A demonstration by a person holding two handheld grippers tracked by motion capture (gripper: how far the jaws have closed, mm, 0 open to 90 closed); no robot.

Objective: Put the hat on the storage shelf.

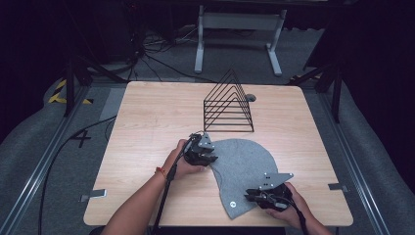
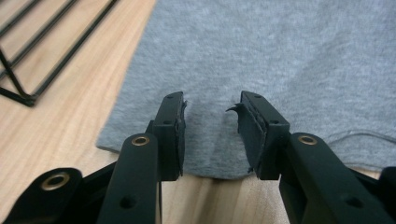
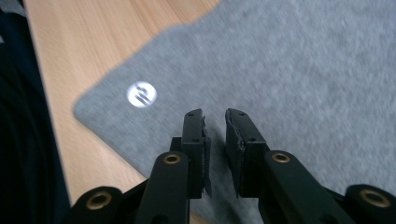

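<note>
Grey cloth (image 1: 244, 166) lies flat on the table (image 1: 147, 127), lower right of the frame. Left tongs (image 2: 211, 122) are open over its edge. Right tongs (image 3: 215, 135) are a little open above it.

Overhead light falls evenly on the wooden table (image 1: 147, 147), bright against a room that sinks into near-black all round, and the wire rack (image 1: 228, 105) throws only a faint shadow. The high view is soft and grainy. In the right gripper view the grey beanie (image 3: 303, 70) smears with blur, while the left gripper view is sharper, its near jaws soft.
</note>
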